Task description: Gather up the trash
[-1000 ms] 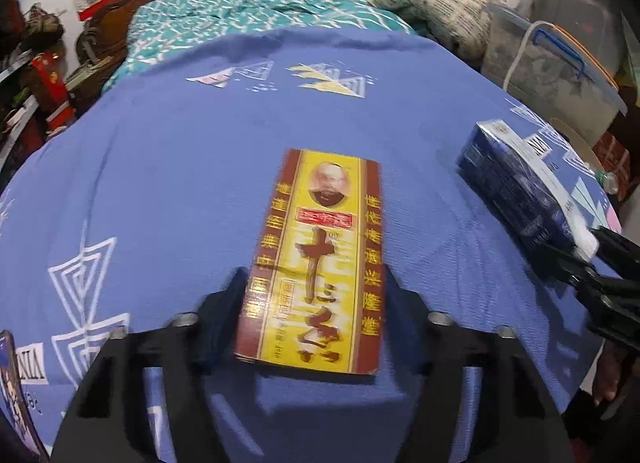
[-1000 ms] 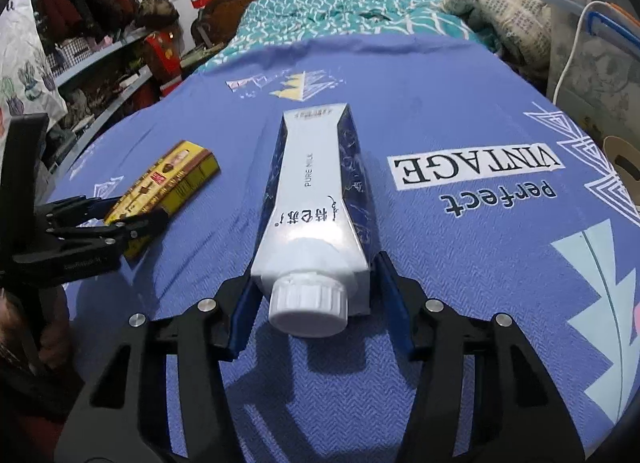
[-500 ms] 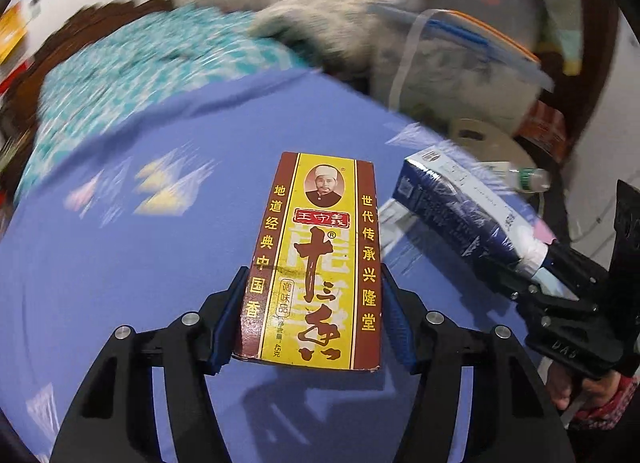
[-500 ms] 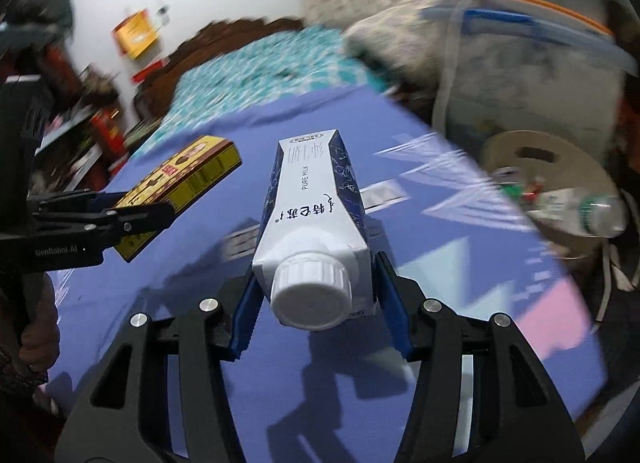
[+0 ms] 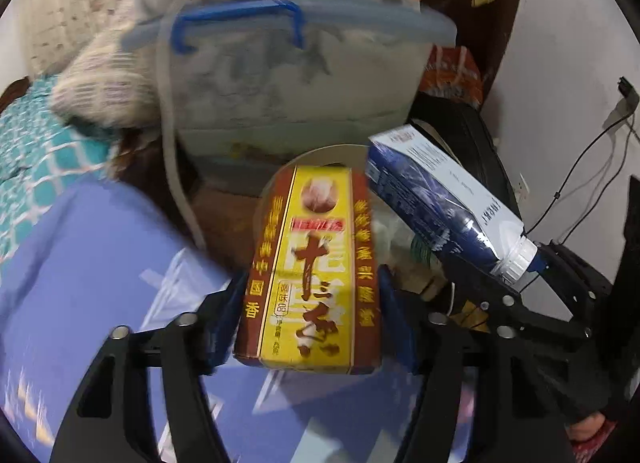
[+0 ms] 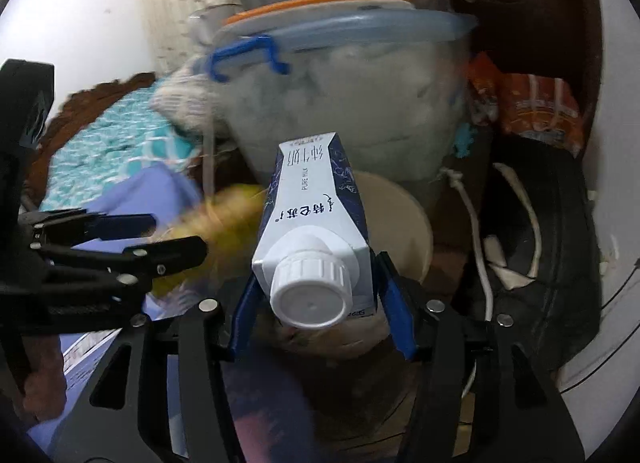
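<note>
My left gripper (image 5: 310, 303) carries a yellow and red-brown spice box (image 5: 312, 263) upright between its blue pads. Its jaws are opening, and the pads still touch the box's sides. My right gripper (image 6: 316, 295) has a blue and white milk carton (image 6: 316, 215) with a white screw cap between its pads. Those jaws are opening too, and the carton sits where it did. Both hang past the table's edge over a round beige bin (image 6: 412, 215), whose rim (image 5: 332, 151) shows behind the box. In the right wrist view the left gripper (image 6: 176, 239) and the blurred box (image 6: 224, 219) are at left.
A clear storage tub (image 5: 296, 75) with a blue clasp and orange-edged lid stands just behind the bin. A black tyre (image 6: 540, 243) with white cords and an orange bag (image 6: 532, 103) crowd the right. The blue tablecloth (image 5: 80, 283) lies lower left, a knitted pillow (image 5: 104, 83) beyond it.
Both grippers lifted their items off the blue table and swung right, past its edge, to above the beige bin. The view now faces the storage tub, not the bed.
</note>
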Demonstrator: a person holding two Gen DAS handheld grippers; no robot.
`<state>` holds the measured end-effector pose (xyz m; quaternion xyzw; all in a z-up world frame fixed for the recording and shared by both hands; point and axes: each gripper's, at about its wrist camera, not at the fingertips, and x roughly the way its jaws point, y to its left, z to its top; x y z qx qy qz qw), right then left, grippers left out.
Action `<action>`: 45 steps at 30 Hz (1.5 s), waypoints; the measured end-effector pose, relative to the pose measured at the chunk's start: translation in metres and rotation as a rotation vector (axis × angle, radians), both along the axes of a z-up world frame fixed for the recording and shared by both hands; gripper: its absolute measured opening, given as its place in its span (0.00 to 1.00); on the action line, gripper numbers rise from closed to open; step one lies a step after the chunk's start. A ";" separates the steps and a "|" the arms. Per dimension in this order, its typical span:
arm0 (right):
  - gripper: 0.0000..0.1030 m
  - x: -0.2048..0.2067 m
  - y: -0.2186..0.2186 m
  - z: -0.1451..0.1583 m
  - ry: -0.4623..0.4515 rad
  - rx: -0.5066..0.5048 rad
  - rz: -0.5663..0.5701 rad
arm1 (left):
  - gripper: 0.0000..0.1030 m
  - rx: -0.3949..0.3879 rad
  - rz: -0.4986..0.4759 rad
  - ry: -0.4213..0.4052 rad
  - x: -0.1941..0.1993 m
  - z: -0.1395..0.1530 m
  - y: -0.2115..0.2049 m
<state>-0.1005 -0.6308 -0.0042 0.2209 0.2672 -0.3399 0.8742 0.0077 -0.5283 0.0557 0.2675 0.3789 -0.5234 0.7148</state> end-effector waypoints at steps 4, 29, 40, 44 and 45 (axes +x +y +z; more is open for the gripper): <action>0.75 0.005 -0.010 -0.002 -0.047 0.003 -0.007 | 0.77 0.037 0.048 0.053 0.026 -0.020 -0.027; 0.86 -0.068 0.216 0.007 -0.143 0.047 0.021 | 0.92 -0.171 0.361 -0.146 -0.005 0.027 0.266; 0.97 -0.081 0.261 0.049 -0.191 0.033 -0.011 | 0.92 -0.257 0.468 -0.240 -0.028 0.062 0.341; 0.97 -0.084 0.273 0.051 -0.197 0.045 -0.027 | 0.92 -0.262 0.491 -0.247 -0.031 0.068 0.354; 0.97 -0.085 0.274 0.051 -0.200 0.050 -0.026 | 0.92 -0.252 0.517 -0.260 -0.031 0.069 0.357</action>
